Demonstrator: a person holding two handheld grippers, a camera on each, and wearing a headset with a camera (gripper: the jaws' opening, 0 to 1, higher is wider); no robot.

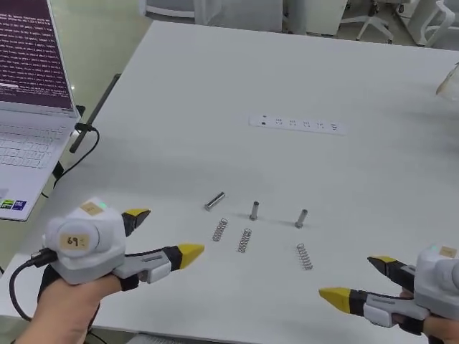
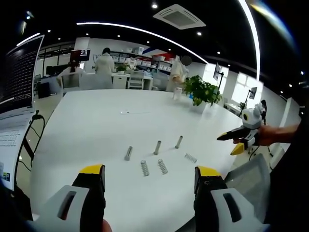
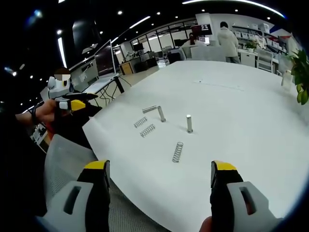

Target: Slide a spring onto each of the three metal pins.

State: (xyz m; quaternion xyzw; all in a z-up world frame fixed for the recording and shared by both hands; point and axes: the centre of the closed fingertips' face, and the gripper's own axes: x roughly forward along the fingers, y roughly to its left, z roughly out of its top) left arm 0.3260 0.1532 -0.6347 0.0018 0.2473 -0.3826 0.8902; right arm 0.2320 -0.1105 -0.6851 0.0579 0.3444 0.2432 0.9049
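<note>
Left claw [image 1: 163,231] spread wide, nothing in it, hovering at the near left of the tabletop [image 1: 215,86]. Right claw [image 1: 358,278] also spread and empty at the near right edge. Both sit short of the parts, tips aimed in toward the middle, which looks like a ready pose before the first pick; no spring is on a pin yet

Three pins sit in a row mid-tabletop. Left pin [image 1: 214,201] lies flat, long axis near-left to far-right, so it probably needs standing up or holding before a spring goes on. Middle pin [image 1: 254,210] and right pin [image 1: 301,218] stand upright, axis vertical, tops free

The springs lie flat just near of the pins, one roughly in front of each, apparently laid out as pairs. Left spring [image 1: 220,229] and middle spring [image 1: 244,240] have long axes mostly near-far, leaning slightly right at the far end. Right spring [image 1: 305,256] leans the other way, far end left. It is nearest the right claw

Power strip [image 1: 297,124] far back, laptop [image 1: 29,107] far left, both well apart from the work
</note>
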